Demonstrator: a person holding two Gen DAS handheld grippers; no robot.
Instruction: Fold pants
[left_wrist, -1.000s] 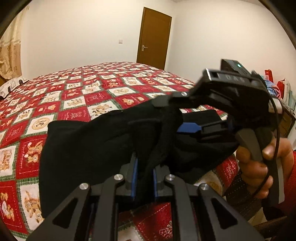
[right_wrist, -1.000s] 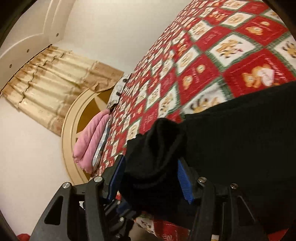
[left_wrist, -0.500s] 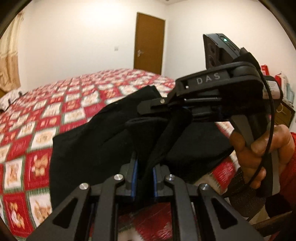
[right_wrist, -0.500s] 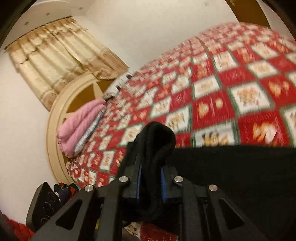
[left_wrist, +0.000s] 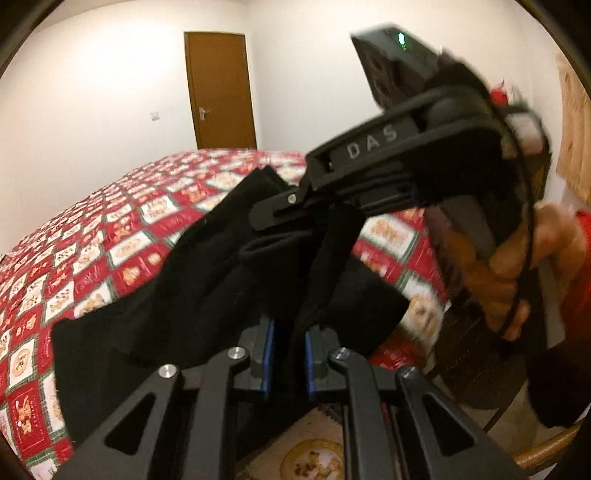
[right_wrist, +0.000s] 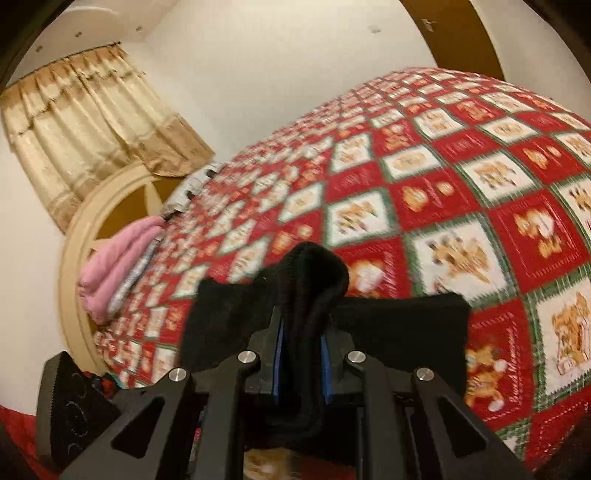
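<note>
Left gripper (left_wrist: 287, 356) clamping bunched edge of soft black fabric pants (left_wrist: 207, 295); right gripper (right_wrist: 301, 363) pinching second bunch, its jaws closed on it within the last second. Both equally near. Pants hanging ahead of and below jaws, trailing onto red checked quilt (left_wrist: 122, 236); long axis seemingly running forward across bed, far end resting there.
</note>
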